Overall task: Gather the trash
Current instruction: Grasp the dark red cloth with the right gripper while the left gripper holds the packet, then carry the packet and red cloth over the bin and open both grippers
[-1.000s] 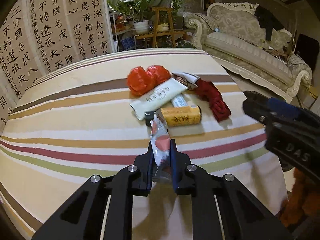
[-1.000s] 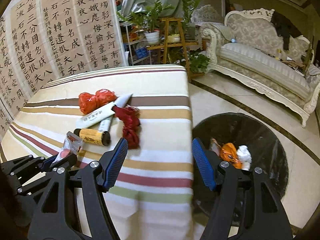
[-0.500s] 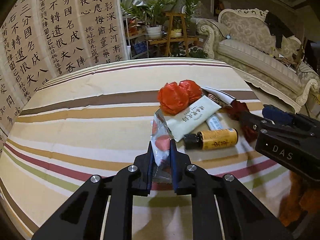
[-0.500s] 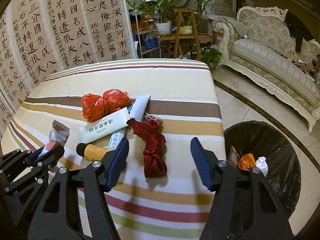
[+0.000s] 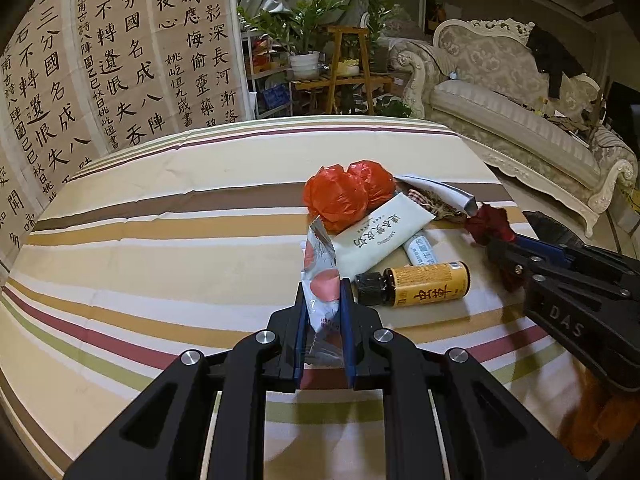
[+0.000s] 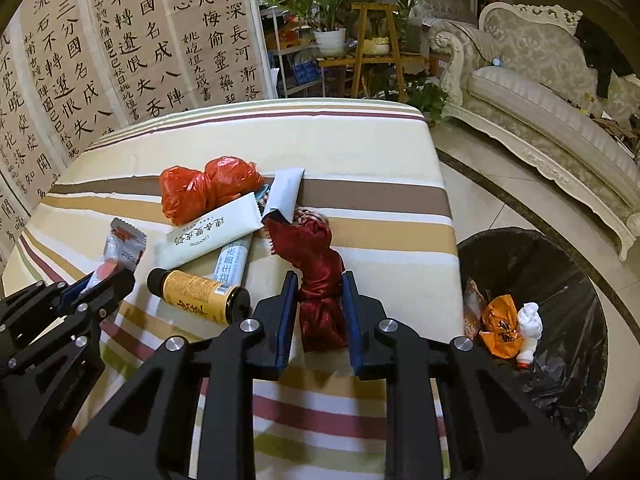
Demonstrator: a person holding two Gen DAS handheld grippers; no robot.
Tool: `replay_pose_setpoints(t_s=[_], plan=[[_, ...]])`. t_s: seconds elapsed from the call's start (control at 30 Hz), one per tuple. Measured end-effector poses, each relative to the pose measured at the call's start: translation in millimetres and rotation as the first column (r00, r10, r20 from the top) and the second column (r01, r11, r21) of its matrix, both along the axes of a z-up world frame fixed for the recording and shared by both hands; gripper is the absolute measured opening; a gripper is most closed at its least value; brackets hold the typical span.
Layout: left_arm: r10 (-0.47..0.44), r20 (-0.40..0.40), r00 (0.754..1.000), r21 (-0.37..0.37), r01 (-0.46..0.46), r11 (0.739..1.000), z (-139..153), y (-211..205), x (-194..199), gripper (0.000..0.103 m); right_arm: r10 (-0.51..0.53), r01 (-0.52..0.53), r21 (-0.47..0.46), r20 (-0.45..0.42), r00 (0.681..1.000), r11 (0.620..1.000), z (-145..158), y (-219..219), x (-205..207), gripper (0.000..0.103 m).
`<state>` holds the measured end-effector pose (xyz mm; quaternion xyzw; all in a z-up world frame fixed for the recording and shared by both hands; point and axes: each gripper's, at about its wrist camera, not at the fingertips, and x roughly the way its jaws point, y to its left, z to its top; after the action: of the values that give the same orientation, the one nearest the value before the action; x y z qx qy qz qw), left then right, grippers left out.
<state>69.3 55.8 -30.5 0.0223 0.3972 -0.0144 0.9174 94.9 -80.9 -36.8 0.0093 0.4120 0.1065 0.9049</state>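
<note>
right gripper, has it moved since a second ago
Yes. The right gripper has swung left from over the trash bin onto the striped table; its jaws are closing around the red cloth.

Left tablecloth [image 5: 140, 248] lies bare; litter pile [image 6: 224, 220] crowds the right.

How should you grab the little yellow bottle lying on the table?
Grip the yellow bottle across its round middle, coming down from above. It lies on its side on the striped tablecloth, so the fingers fit either side of the label; the black cap end is narrower and easier to slip off.
</note>
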Motion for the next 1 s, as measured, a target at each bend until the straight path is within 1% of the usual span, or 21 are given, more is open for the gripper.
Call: replay_pose_setpoints(t_s=[0.27,0.47,0.7,1.0], plan=[[-0.009,0.023,1.0,-0.002,0.009,1.0,5,-11,-5,0.016,-0.038,0.038,0.013,0.036,0.999,0.999,10,-21,-20,0.022],[-0.036,0.048,0.998,-0.007,0.036,0.999,13,-29,-11,0.016,-0.083,0.082,0.014,0.063,0.995,0.997,16,-43,-34,0.022],[-0.105,0.08,0.991,-0.004,0.105,0.994,23,-64,-17,0.016,-0.158,0.157,0.023,0.089,0.983,0.987,23,-82,-48,0.022],[-0.2,0.103,0.974,0.0,0.201,0.98,27,-120,-14,0.016,-0.271,0.268,0.037,0.113,0.956,0.963,26,-139,-63,0.022]])
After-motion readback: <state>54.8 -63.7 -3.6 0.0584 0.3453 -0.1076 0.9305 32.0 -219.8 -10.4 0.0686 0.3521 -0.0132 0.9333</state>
